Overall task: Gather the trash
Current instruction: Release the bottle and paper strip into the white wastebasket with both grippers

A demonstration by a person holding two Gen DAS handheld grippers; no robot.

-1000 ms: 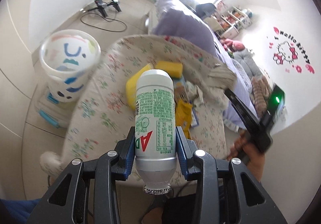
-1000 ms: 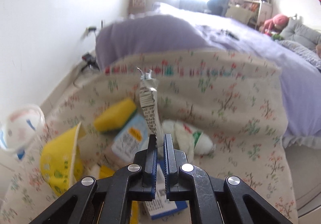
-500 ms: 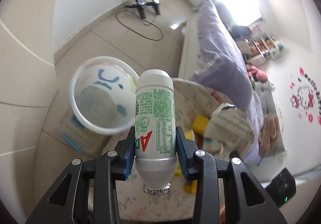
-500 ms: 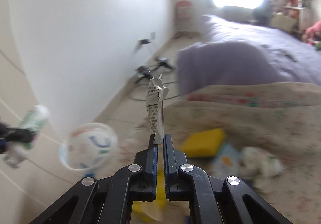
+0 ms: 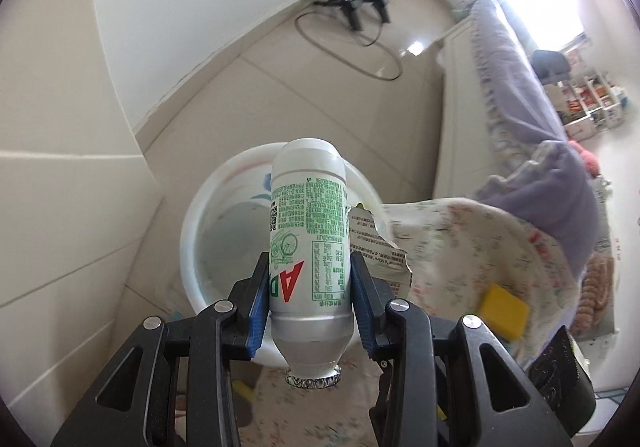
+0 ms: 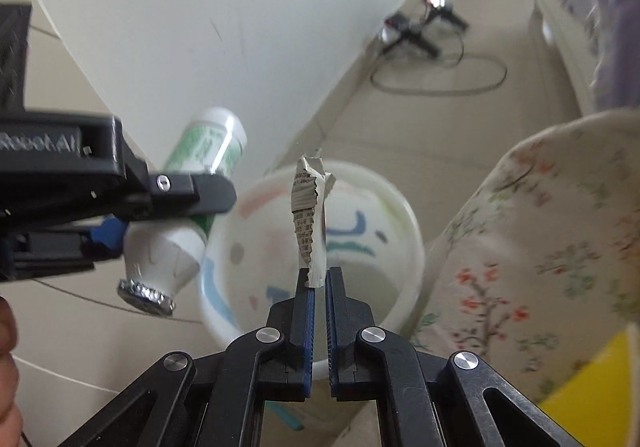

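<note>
**White bin under both loads, nothing dropped yet**

White plastic bottle (image 5: 308, 243) with green print is clamped across its body in the left hand-held gripper (image 5: 310, 293), foil-capped neck toward the camera, base pointing at the bin (image 5: 192, 243). In the left wrist view the bin mouth sits behind the bottle, rim running from 9 to 12 o'clock around it. Bin interior looks empty as far as visible.

Right hand-held gripper (image 6: 319, 287) has its jaws pressed together on a torn strip of printed paper (image 6: 310, 219), which stands up from the tips. In the right wrist view the bin opening lies directly behind the strip; the left gripper with the bottle comes in from 9 o'clock, near the rim at that side.

Progress, my read: two pieces picked and carried to the bin, release is the step left for both. More trash is left: a yellow item (image 5: 505, 310) lies on the floral cloth (image 5: 480, 247) at 3 o'clock in the left view.

Versus a second ago:
- Both grippers were over the cloth and its trash pile; now both are at the bin.
- Bin was off at 10 o'clock in the left view; now centred behind the bottle.
- Grips unchanged on both.
</note>
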